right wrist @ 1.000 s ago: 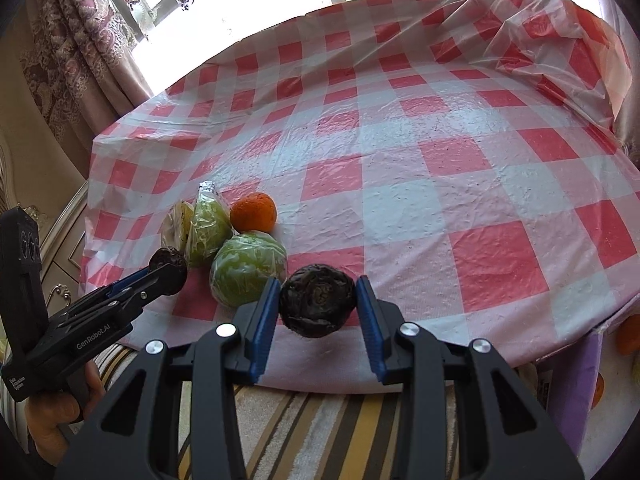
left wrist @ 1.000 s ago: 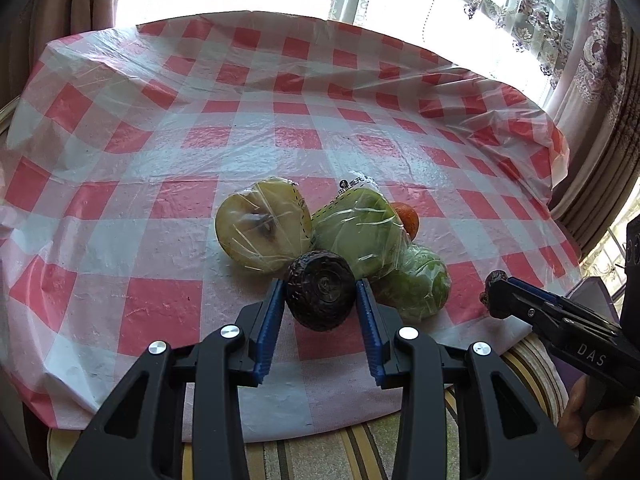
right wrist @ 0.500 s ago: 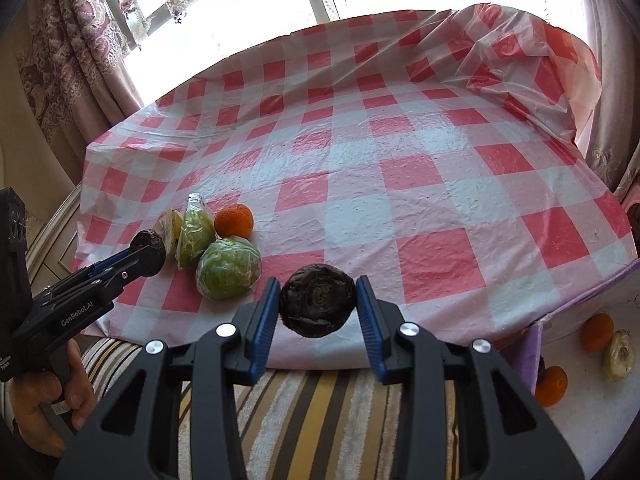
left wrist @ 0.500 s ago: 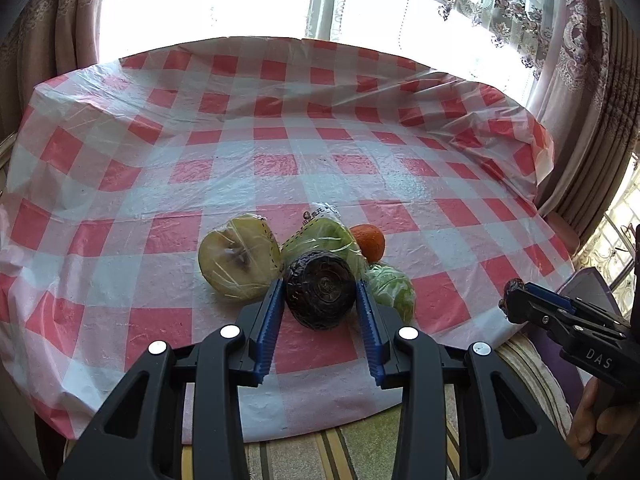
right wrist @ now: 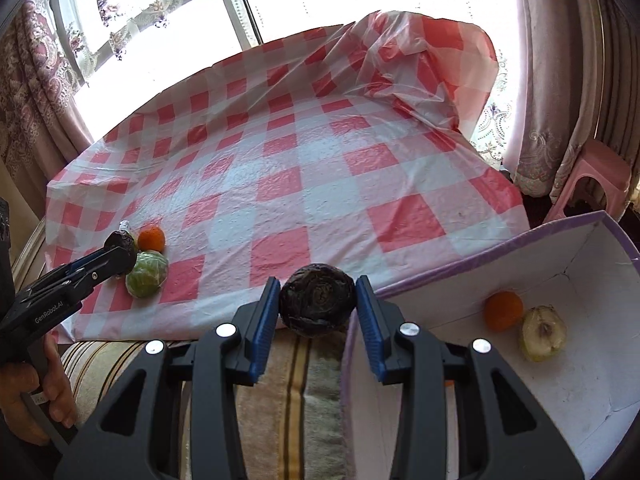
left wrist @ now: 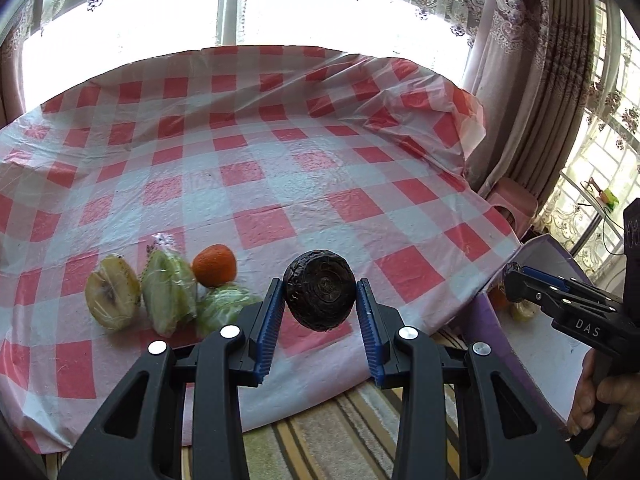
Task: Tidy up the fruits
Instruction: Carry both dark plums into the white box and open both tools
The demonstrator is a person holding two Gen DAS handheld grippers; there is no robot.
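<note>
I'm holding a dark wrinkled fruit (left wrist: 320,295) in the left tongs (left wrist: 320,308), pads pinching its sides, above the bench (left wrist: 248,168) edge. The right tongs (right wrist: 317,306) are clamping a second dark fruit (right wrist: 317,305) beside the white box (right wrist: 580,380) — an orange (right wrist: 503,310) and what looks like a halved pear (right wrist: 543,333) are lying inside.

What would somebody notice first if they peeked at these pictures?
Probably the two dark wrinkly round fruits, one pinched in the left gripper and one in the right gripper. Then the red-and-white checked tablecloth, with wrapped fruit and an orange near its front edge.
</note>
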